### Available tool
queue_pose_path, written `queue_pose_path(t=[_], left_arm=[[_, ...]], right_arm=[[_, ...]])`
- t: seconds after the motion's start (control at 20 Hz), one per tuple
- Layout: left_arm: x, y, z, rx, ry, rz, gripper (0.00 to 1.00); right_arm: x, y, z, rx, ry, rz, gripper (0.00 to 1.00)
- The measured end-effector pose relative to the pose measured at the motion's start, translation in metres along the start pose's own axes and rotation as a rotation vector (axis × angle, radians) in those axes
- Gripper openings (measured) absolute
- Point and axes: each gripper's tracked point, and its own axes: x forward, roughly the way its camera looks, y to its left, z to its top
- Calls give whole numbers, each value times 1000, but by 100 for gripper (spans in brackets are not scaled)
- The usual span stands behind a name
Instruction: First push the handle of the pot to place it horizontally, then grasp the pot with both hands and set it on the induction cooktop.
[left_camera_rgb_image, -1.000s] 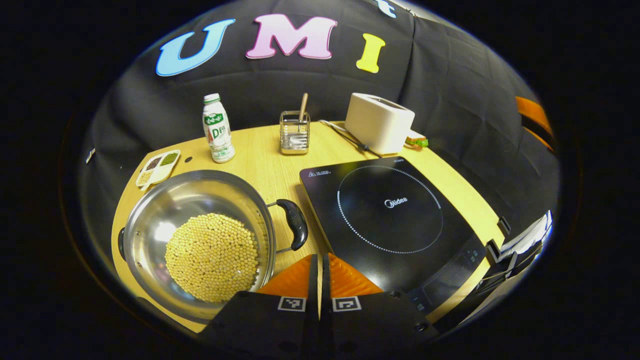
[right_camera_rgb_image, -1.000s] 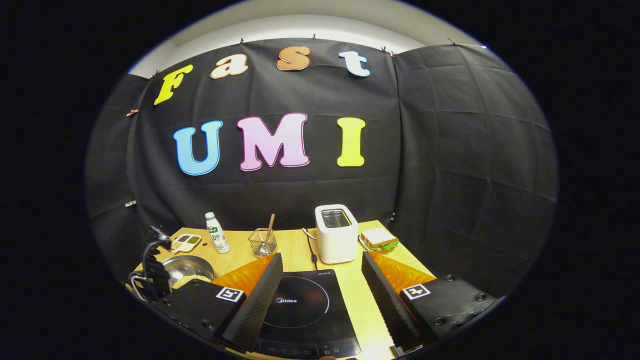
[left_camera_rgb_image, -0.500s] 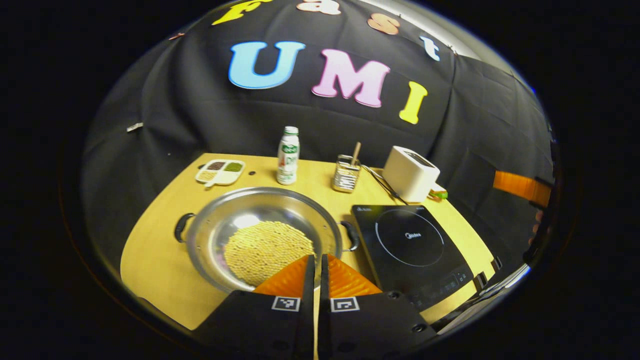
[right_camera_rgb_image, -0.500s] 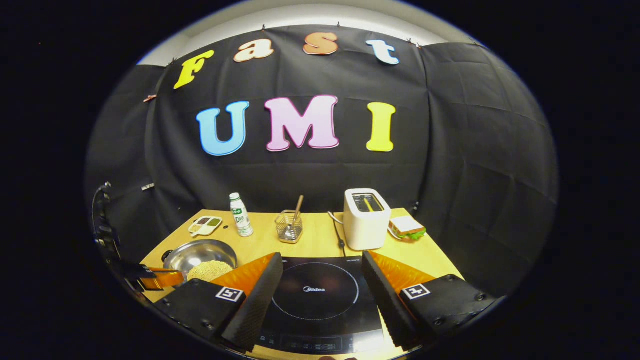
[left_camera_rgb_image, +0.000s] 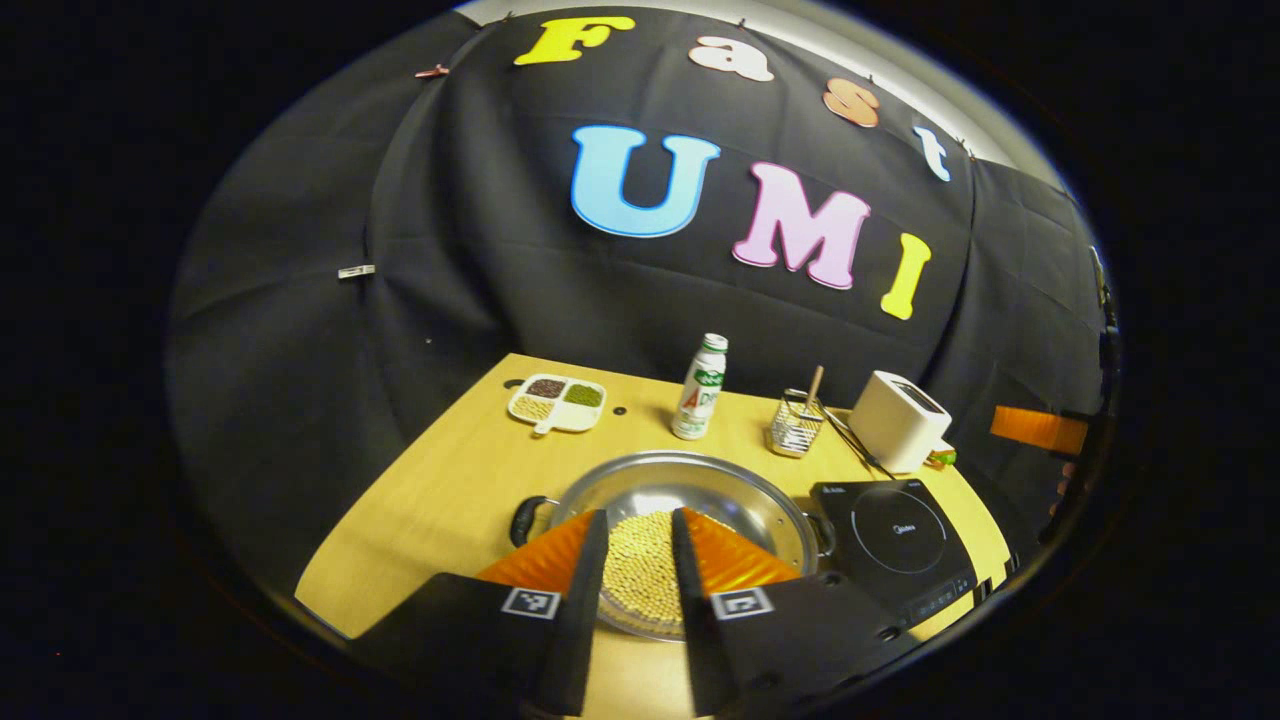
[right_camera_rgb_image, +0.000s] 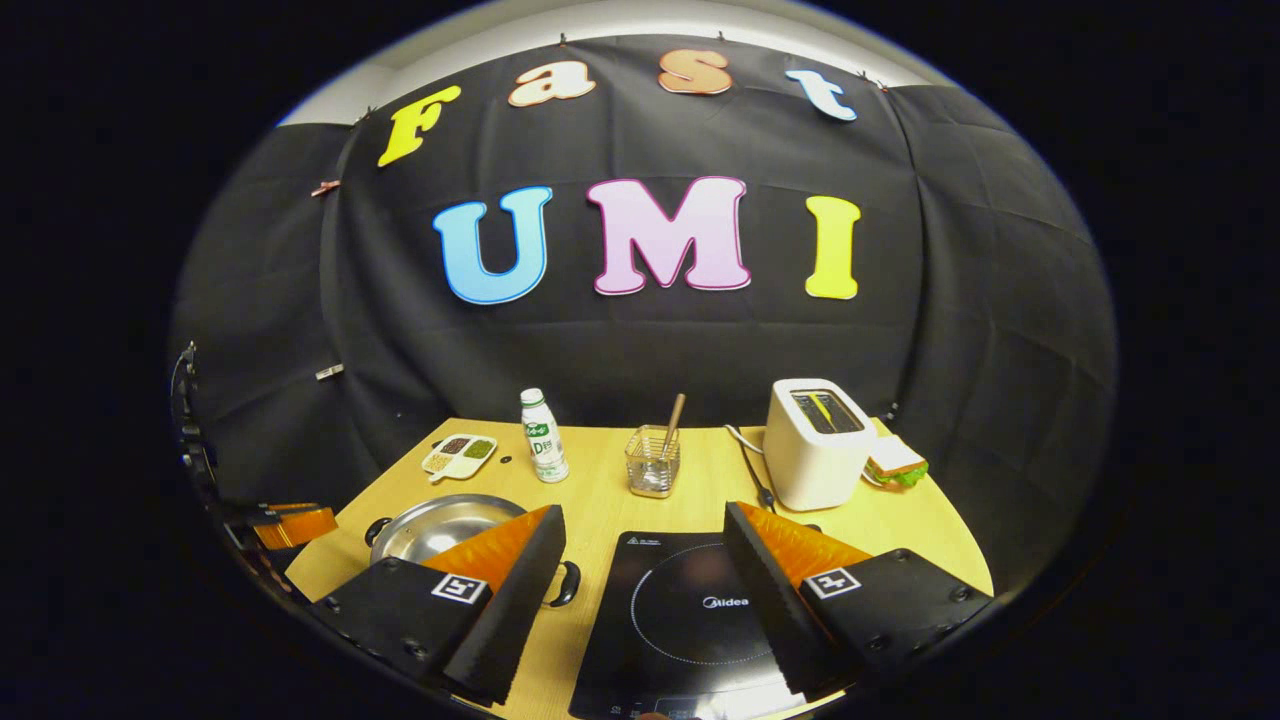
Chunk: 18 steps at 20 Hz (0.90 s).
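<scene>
a polished metal pot (left_camera_rgb_image: 690, 500) gleams on the matt, pale wood-grain counter (left_camera_rgb_image: 440, 500), its bowl mirror-bright around a bed of dull, pebbly beans (left_camera_rgb_image: 640, 570) and its side handles (left_camera_rgb_image: 525, 518) looking like dark, smooth plastic. beside it, toward the counter's right edge, the induction cooktop (right_camera_rgb_image: 690, 610) shows a glossy black glass-like face. at the back edge stand a smooth plastic bottle (left_camera_rgb_image: 700, 400), a shiny wire-mesh holder (right_camera_rgb_image: 652, 462) with a wooden stick, a satin-white toaster (right_camera_rgb_image: 815, 445) and a glossy white divided dish (left_camera_rgb_image: 557, 403). creased matt black cloth (right_camera_rgb_image: 640, 350) forms the wall behind.
</scene>
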Motion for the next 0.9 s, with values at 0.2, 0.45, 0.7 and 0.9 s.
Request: queue_pose_path(t=[0.2,0.45,0.7,0.9], left_arm=[[15,39,6,54,0,37,95],[43,56,-6,82,64,7,95],[71,58,-18,73,99,-52,95],[92,70,-34,59,131,-61,95]], right_arm=[[24,25,-15,22,45,14,99],[64,63,-52,3,158,68,99],[95,84,-99,14,310,104,99],[116,90,-140,79,420,108,100]])
